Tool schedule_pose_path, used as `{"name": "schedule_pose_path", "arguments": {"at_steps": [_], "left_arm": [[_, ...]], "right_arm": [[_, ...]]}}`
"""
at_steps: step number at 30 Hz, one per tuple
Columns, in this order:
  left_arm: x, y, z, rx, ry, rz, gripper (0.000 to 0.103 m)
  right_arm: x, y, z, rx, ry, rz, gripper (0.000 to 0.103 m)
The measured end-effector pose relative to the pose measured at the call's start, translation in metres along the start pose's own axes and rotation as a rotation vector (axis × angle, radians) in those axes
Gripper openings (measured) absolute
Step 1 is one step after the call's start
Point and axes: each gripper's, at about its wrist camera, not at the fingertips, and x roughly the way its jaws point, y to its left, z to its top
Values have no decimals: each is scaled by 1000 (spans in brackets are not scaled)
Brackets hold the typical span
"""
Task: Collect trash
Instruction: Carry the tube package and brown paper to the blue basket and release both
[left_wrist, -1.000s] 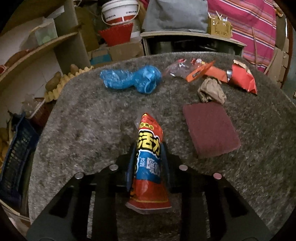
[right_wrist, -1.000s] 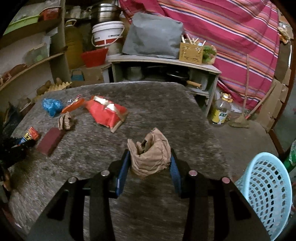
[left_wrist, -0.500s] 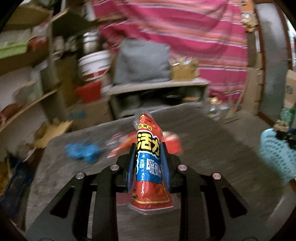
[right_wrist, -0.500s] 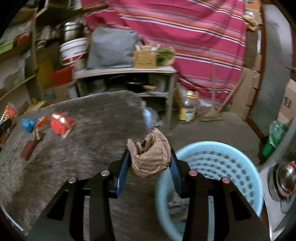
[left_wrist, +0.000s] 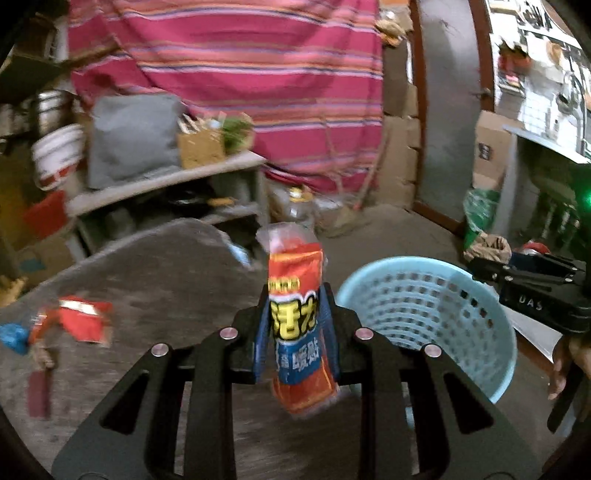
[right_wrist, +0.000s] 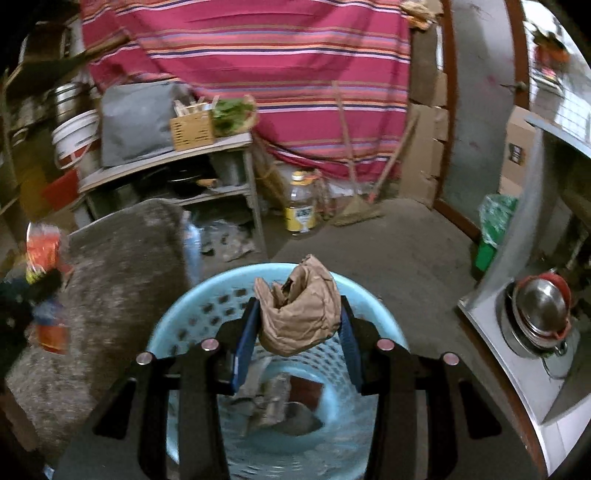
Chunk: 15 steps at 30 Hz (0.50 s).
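My left gripper (left_wrist: 295, 328) is shut on a red, yellow and blue snack wrapper (left_wrist: 297, 328), held above the grey table's right edge, just left of the light blue basket (left_wrist: 436, 295). My right gripper (right_wrist: 297, 328) is shut on a crumpled brown paper ball (right_wrist: 299, 310), held over the basket's (right_wrist: 184, 317) open mouth. Trash lies in the basket's bottom (right_wrist: 273, 402). The right gripper with its paper (left_wrist: 487, 247) also shows in the left wrist view, beyond the basket. The left gripper's wrapper (right_wrist: 42, 251) shows at the left of the right wrist view.
On the grey table (left_wrist: 155, 273) lie a red wrapper (left_wrist: 83, 321), a blue bag (left_wrist: 13, 338) and a maroon pad (left_wrist: 38, 391). A shelf unit (right_wrist: 166, 162), a bottle (right_wrist: 301, 206) and a broom stand behind. A metal counter with pots (right_wrist: 539, 310) is at the right.
Both grippers have swung right from the table toward the basket with their loads. The right gripper now hangs over the basket's mouth; the left has come up beside it.
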Motion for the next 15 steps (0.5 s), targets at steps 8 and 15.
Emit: {"name": "schedule_pose_path", "arguments": {"at_steps": [8,15], "left_arm": [[46,-53,-3,68,41,-20,24],[54,-67,10,61,44,-67,24]], "right_arm": [[17,-32,-9,61,50,-7,42],[20,-41,-13,89,59,4,42]]}}
